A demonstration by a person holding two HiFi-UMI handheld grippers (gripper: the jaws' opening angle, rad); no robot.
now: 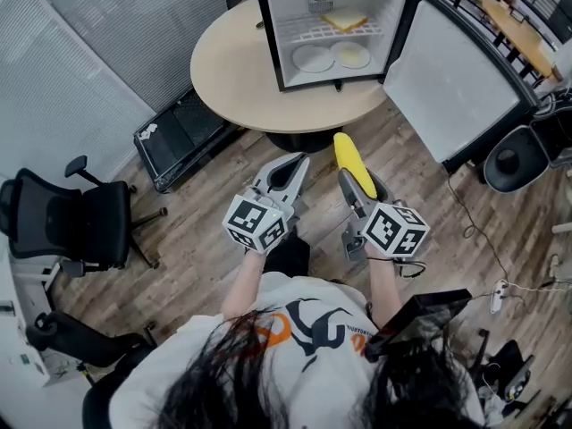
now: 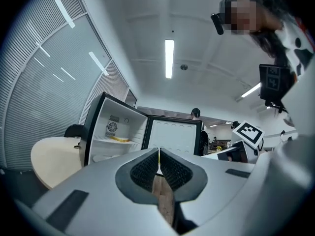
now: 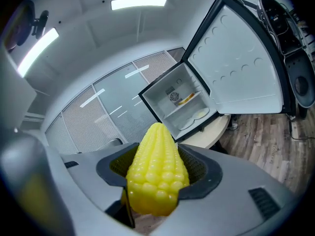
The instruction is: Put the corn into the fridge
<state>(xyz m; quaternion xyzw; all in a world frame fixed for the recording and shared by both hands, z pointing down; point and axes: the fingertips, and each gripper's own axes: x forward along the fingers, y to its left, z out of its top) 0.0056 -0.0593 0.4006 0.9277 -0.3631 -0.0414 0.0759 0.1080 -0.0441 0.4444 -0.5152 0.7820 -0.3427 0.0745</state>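
A yellow corn cob point(image 1: 350, 160) point(image 3: 157, 169) sticks out forward from my right gripper point(image 1: 357, 179) point(image 3: 158, 173), whose jaws are shut on it. My left gripper point(image 1: 288, 172) point(image 2: 159, 167) is beside it, jaws shut with nothing between them. Both are held over the wooden floor, short of the round table point(image 1: 234, 71). On that table stands a small fridge point(image 1: 334, 29) point(image 3: 180, 104) point(image 2: 118, 132) with its door point(image 1: 447, 79) point(image 3: 236, 68) swung wide open to the right. Inside, a yellow slice point(image 1: 344, 21) lies on the wire shelf and two plates point(image 1: 332, 56) lie on the bottom.
A black office chair point(image 1: 76, 222) stands at left. A black crate point(image 1: 183, 132) lies on the floor beside the table. Another chair point(image 1: 509, 159) and cables point(image 1: 500, 289) are at right. A person's head and white shirt point(image 1: 295, 356) fill the bottom of the head view.
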